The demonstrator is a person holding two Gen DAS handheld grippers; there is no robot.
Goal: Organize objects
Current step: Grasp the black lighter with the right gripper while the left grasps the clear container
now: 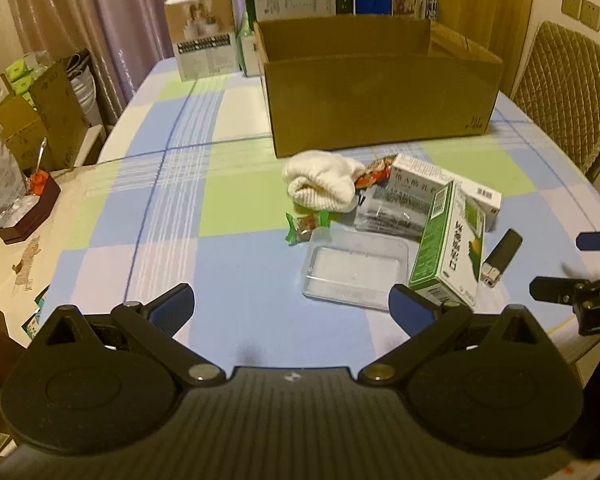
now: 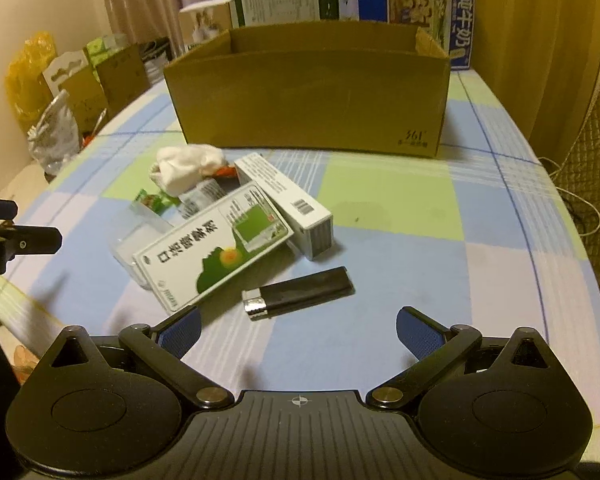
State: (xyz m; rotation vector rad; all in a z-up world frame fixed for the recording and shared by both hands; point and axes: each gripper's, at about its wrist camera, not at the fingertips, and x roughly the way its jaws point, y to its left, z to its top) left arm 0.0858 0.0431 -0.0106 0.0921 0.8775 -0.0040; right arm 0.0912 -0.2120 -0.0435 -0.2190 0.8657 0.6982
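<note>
Above the near edge of the desk [image 2: 380, 208], both grippers hung with their blue-padded fingers spread wide and nothing between them. The right gripper [image 2: 299, 330] pointed at a black lighter [image 2: 300, 290] lying flat just ahead of its fingers. The left gripper [image 1: 290, 306] faced a clear plastic tray [image 1: 354, 268], its right finger close to a green-and-white medicine box [image 1: 450, 248] that leaned tilted on the pile.

Beyond these, a long white carton [image 2: 286, 202] lay partly under the green box. Further back sat a bundled white sock [image 1: 324, 184] and two small snack wrappers, one green [image 1: 306, 226], one red [image 1: 376, 170]. Behind the pile stood an open cardboard box [image 2: 308, 96], seemingly empty, with taller printed cartons behind it.

Nothing appeared sorted yet. The risks lay in the crowding: the propped green box would probably topple if a finger nudged it. The thin lighter could slide on the checked cloth if the fingers closed unevenly. The two grippers, close together, might also collide.
</note>
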